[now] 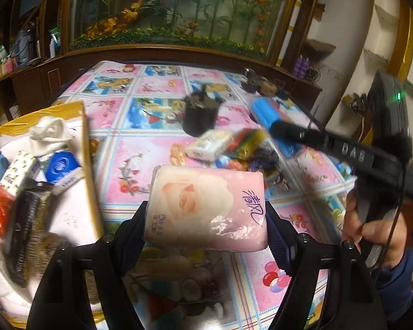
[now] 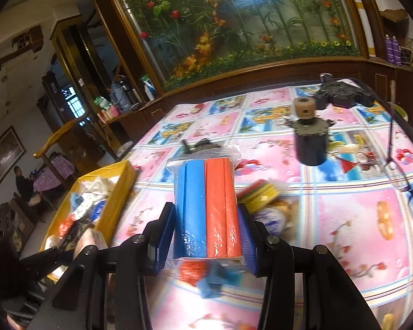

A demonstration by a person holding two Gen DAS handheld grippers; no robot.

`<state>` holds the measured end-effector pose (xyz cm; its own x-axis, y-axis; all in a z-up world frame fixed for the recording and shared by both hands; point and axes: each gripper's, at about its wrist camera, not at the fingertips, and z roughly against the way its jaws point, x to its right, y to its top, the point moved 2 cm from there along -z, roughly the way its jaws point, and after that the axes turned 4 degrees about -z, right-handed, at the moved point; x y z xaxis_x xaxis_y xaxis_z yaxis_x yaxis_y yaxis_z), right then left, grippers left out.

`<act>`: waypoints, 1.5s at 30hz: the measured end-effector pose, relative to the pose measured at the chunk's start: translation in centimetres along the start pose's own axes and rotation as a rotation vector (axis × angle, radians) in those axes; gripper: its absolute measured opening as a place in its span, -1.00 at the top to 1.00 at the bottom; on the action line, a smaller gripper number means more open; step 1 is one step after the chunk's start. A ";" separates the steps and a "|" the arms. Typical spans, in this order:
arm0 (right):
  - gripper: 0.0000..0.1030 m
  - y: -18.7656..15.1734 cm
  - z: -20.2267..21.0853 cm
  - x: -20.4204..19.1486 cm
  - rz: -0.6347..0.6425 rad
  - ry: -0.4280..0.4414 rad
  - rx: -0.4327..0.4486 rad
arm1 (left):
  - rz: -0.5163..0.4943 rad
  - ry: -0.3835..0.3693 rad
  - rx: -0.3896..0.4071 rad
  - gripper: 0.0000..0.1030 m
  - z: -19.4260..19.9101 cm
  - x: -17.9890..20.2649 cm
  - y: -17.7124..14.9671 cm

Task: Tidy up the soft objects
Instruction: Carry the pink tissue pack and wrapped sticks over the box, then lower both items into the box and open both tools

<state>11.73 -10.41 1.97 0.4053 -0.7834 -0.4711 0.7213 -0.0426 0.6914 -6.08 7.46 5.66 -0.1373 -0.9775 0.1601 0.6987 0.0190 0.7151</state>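
Observation:
My left gripper (image 1: 206, 214) is shut on a pink tissue pack (image 1: 206, 206) with a rose print, held above the table just right of the yellow box (image 1: 89, 148). The box holds a white cloth (image 1: 51, 130), a blue-and-white pack (image 1: 63, 169), a red item and others. My right gripper (image 2: 206, 225) is shut on a plastic-wrapped pack of blue and orange sponge rolls (image 2: 206, 206), held above the table. In the left wrist view that gripper (image 1: 289, 132) shows at the right, with the blue pack (image 1: 267, 115). A small white tissue pack (image 1: 209, 145) and colourful sponges (image 1: 247, 140) lie mid-table.
A black cylinder with a toothed top (image 2: 311, 143) stands on the patterned tablecloth (image 2: 344, 220). A dark gadget (image 2: 341, 93) lies at the far edge. The yellow box (image 2: 115, 192) sits at the table's left. A wooden cabinet with a flower panel stands behind.

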 end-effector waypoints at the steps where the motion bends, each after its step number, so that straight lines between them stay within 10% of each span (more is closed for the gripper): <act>1: 0.07 -0.2 -0.2 -0.9 0.009 0.011 -0.002 | 0.017 0.007 0.013 -0.49 0.7 -0.8 0.2; 19: 0.06 -4.5 -9.2 -18.0 0.201 0.200 -0.192 | 0.326 0.361 0.031 -0.49 5.5 -20.7 -0.5; 31: 0.03 -4.5 -16.1 -20.9 0.201 0.153 -0.296 | 0.338 0.373 0.002 -0.49 4.6 -22.4 -1.4; 45: -0.35 -3.4 -12.5 -19.1 0.165 0.236 -0.219 | 0.371 0.329 0.039 -0.63 6.1 -21.6 -1.4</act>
<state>8.58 12.43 1.82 0.6268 -0.6027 -0.4938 0.7278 0.2264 0.6474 -8.39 29.84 5.30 0.3487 -0.9178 0.1896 0.6311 0.3795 0.6765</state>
